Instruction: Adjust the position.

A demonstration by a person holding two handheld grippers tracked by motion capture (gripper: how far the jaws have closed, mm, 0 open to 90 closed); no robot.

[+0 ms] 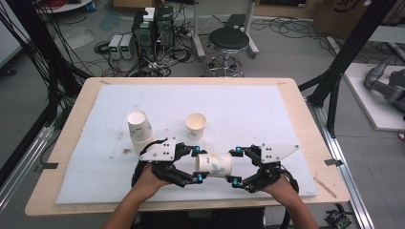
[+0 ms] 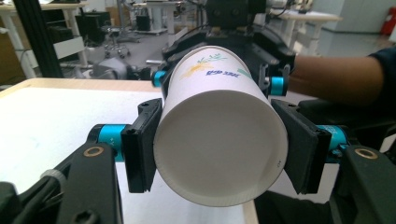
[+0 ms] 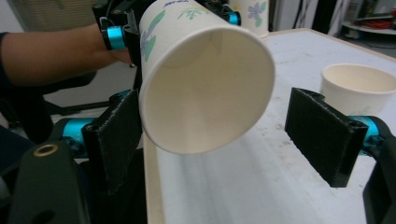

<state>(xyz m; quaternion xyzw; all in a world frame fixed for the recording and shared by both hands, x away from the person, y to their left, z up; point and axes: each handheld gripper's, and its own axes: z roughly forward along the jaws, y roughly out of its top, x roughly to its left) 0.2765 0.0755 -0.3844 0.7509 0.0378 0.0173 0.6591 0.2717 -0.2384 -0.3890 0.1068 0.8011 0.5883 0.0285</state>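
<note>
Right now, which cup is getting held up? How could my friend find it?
Find the white pad on the table. At its near edge, a paper cup lies sideways between two hand-held grippers, leaves printed on it. The other cups stand upright.

Black tongs, cyan knobs

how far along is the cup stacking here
Seemingly done: two cups look nested in the stack on the left of the white mat. In hand: the left gripper clamps the printed cup sideways above the mat, its mouth facing the right gripper, whose jaws stand open beside its rim. Probably left: this cup and the single cup aren't yet stacked.
</note>
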